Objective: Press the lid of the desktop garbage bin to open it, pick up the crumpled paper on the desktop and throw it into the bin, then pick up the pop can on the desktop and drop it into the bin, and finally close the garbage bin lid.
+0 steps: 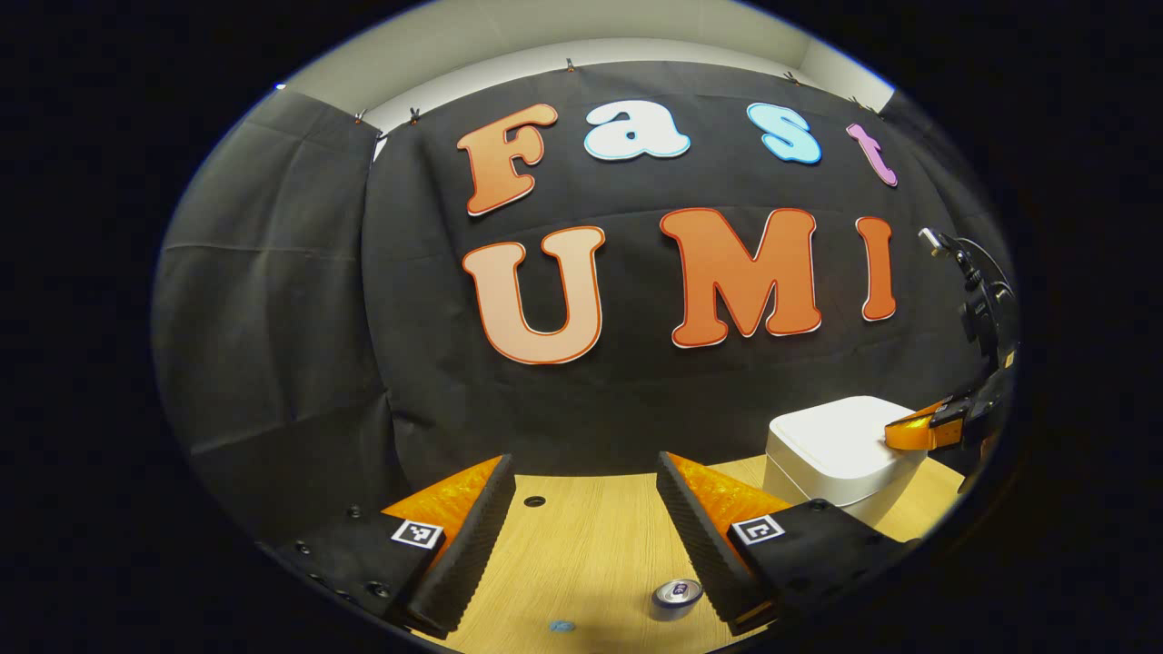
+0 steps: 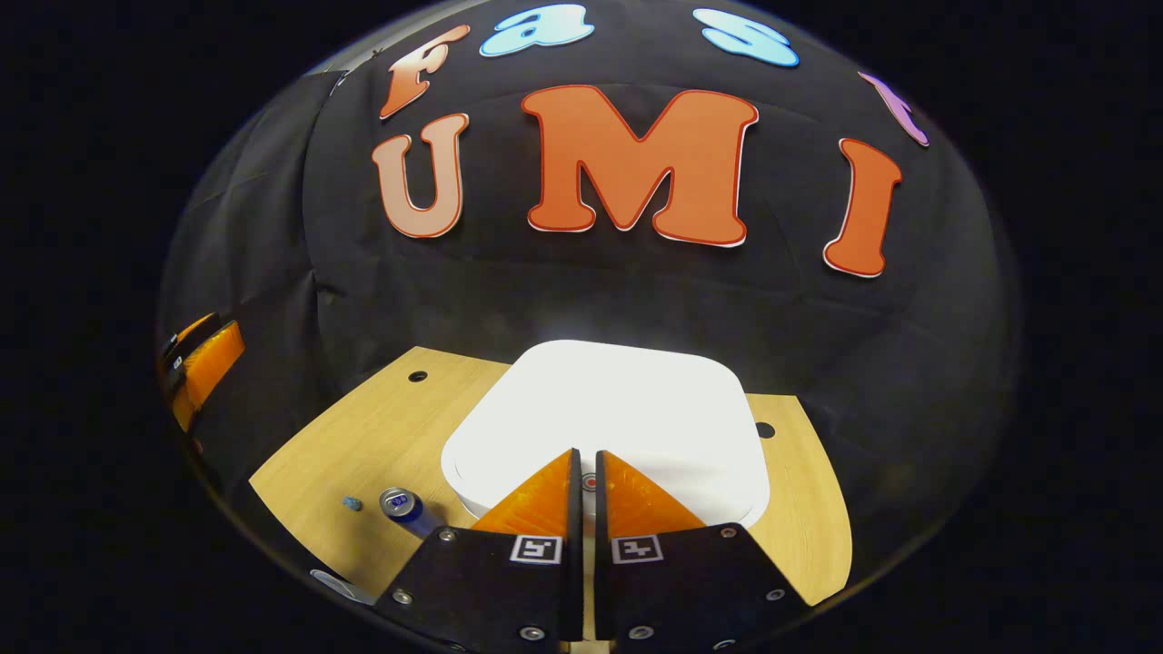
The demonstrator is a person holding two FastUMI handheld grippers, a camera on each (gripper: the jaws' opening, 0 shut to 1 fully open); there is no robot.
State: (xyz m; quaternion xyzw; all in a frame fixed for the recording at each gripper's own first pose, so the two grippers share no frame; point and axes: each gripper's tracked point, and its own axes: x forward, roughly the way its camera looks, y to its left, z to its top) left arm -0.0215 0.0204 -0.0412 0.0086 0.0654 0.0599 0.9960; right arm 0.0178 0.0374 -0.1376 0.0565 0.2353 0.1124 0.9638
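Observation:
The white garbage bin [image 2: 609, 400] stands on the wooden desk with its lid down. My right gripper [image 2: 586, 456] is shut, and its tips hover over or touch the lid's near edge; I cannot tell which. In the left gripper view the right gripper [image 1: 940, 425] rests over the bin [image 1: 831, 445] from the right. The pop can [image 2: 400, 504] stands upright left of the bin. My left gripper [image 1: 586, 463] is open and holds nothing, with the can [image 1: 677, 595] just inside its right finger, low down. A pale shape [image 2: 336, 581] at the desk's near left edge could be the crumpled paper.
A small blue thing [image 2: 352, 502] lies on the desk [image 2: 363, 436] left of the can. The desk has round holes [image 2: 417, 375] near its back edge. The black cloth wall stands close behind the bin. The left gripper [image 2: 204, 363] appears at the far left.

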